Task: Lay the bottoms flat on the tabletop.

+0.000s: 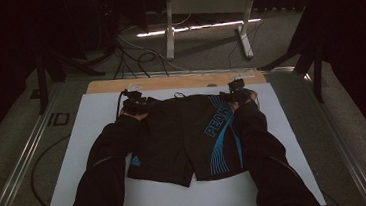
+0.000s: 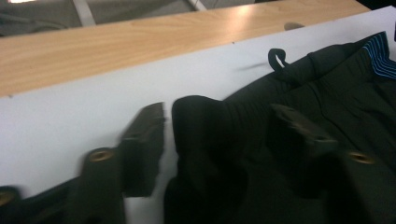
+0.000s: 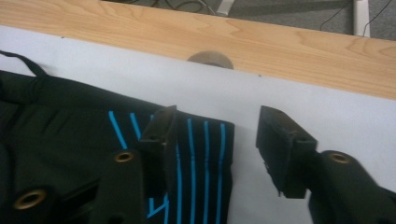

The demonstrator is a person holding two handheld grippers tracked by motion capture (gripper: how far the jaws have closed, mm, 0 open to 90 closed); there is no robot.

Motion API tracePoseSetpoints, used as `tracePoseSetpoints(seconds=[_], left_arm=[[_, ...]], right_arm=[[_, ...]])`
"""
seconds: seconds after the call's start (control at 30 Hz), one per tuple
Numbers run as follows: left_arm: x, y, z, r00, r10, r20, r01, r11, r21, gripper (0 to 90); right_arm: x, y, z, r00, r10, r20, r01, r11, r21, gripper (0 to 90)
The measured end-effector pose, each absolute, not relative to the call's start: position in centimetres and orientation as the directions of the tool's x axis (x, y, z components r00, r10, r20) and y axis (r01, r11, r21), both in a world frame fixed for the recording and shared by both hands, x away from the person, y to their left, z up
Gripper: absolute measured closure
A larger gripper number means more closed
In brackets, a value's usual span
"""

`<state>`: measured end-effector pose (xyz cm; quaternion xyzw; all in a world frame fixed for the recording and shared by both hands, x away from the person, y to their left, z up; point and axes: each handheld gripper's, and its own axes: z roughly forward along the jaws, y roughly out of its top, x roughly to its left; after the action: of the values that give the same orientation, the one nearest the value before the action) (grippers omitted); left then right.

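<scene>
Both the left gripper (image 1: pixel 135 104) and right gripper (image 1: pixel 237 92) are standing apart, releasing the shorts (image 1: pixel 184 138) at the far waistband corners, likely withdrawing next.

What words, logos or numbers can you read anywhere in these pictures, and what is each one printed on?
"PEAK", in blue capitals, runs up one leg of the black shorts among blue curved stripes; a letter may be hidden under the sleeve.
A small blue logo on the other leg is too small to read.
A mark like "ID" stands on the floor beside the white board; too dim to be sure.
</scene>
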<state>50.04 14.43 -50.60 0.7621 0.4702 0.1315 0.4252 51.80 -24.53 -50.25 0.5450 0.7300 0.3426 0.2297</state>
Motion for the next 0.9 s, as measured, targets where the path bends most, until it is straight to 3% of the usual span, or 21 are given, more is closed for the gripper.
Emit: tracePoseSetpoints(seconds=[0.13, 0.33, 0.63, 0.9], left_arm=[[49.8, 14.2, -50.3, 0.532, 0.825, -0.19, 0.603, -0.212, 0.769, 23.7], [49.5, 14.4, -49.6, 0.539, 0.819, -0.196, 0.601, -0.212, 0.77, 20.1], [48.5, 14.3, -48.6, 0.617, 0.762, -0.195, 0.571, -0.263, 0.778, 1.5], [47.8, 13.9, -47.9, 0.652, 0.735, -0.186, 0.561, -0.302, 0.77, 0.2]], right_arm=[[51.5, -24.4, -50.1, -0.319, 0.946, 0.052, 0.637, 0.173, 0.751, 39.9], [50.8, -23.9, -49.8, -0.359, 0.932, 0.048, 0.621, 0.2, 0.758, 35.9], [49.7, -23.1, -49.0, -0.418, 0.904, 0.09, 0.608, 0.204, 0.767, 9.3], [48.9, -22.8, -48.5, -0.477, 0.872, 0.113, 0.594, 0.225, 0.772, 8.7]])
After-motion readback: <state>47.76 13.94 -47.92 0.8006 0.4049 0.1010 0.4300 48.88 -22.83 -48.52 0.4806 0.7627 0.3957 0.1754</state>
